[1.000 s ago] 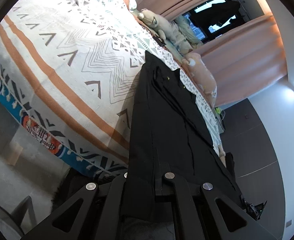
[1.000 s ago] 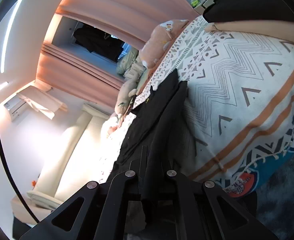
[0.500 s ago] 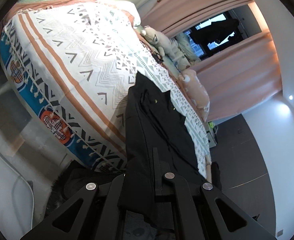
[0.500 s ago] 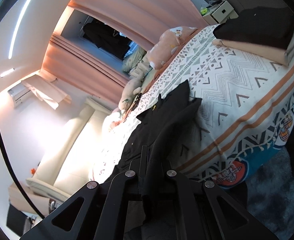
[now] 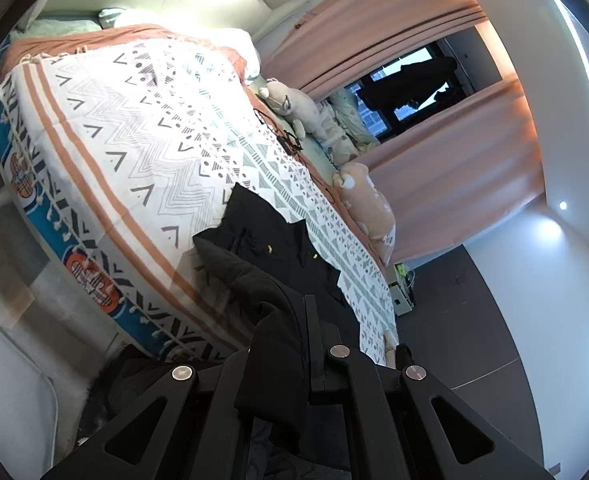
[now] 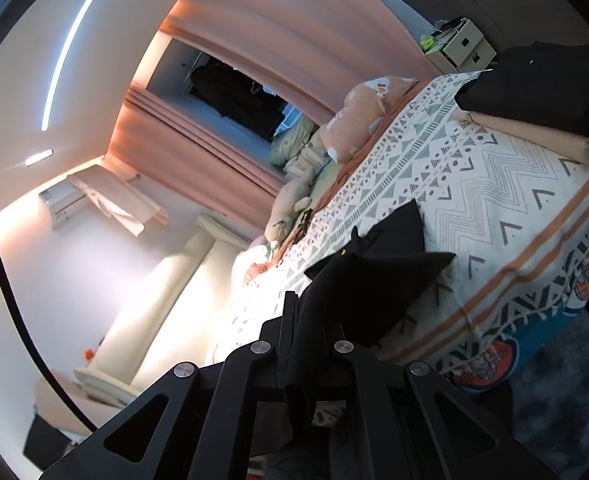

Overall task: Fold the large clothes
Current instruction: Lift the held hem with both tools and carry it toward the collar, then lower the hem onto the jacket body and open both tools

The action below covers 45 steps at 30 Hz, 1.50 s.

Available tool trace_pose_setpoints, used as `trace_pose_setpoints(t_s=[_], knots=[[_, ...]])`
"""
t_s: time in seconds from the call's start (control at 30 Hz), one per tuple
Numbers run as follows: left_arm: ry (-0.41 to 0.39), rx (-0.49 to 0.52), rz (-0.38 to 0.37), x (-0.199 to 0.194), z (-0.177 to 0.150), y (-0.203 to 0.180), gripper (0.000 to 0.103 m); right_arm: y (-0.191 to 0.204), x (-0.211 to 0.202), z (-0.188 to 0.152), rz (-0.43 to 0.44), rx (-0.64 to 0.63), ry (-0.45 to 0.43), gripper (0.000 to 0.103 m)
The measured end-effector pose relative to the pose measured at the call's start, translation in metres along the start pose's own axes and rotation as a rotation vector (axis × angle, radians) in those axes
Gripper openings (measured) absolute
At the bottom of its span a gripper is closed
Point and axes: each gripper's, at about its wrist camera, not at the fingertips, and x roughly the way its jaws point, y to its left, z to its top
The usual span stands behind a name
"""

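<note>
Black fabric is running between the fingers of both tools: the left gripper (image 5: pixel 308 344) is clamping one edge of the black garment (image 5: pixel 278 256), and the right gripper (image 6: pixel 308 344) is pinching another edge of the same garment (image 6: pixel 378 280), jaws drawn tight on the cloth in each view. Beyond the fingers, the garment's near end is hanging lifted and bunched, while its far end, with small yellow marks, is lying flat on the patterned bedspread (image 5: pixel 142 128). Judging from this, the person is carrying the held edge over to fold it onto the flat part. Doing it well probably means keeping both grips level and equally taut, so the edge is landing square, without wrinkles. Plush toys (image 5: pixel 368 204) are sitting along the bed's far side; a folded stack (image 6: pixel 542 92) is resting well apart.
</note>
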Motion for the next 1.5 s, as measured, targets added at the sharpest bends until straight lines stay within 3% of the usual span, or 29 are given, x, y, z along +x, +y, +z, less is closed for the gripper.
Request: trace_pose_setpoints(t_s=[0.4, 0.87, 1.13, 1.5], knots=[[-0.033, 0.020, -0.015, 0.056, 0.062, -0.035, 0.002, 0.019, 0.069, 0.062, 0.011, -0.022, -0.037, 0.004], [0.007, 0.092, 0.063, 0.179, 0.150, -0.076, 0.002, 0.016, 0.197, 0.145, -0.070, -0.072, -0.007, 0.004], [0.061, 0.077, 0.143, 0.264, 0.176, -0.049, 0.002, -0.015, 0.274, 0.161, -0.124, -0.094, 0.057, 0.004], [0.151, 0.031, 0.246, 0.352, 0.180, 0.004, 0.002, -0.074, 0.354, 0.155, -0.239, -0.054, 0.157, 0.004]])
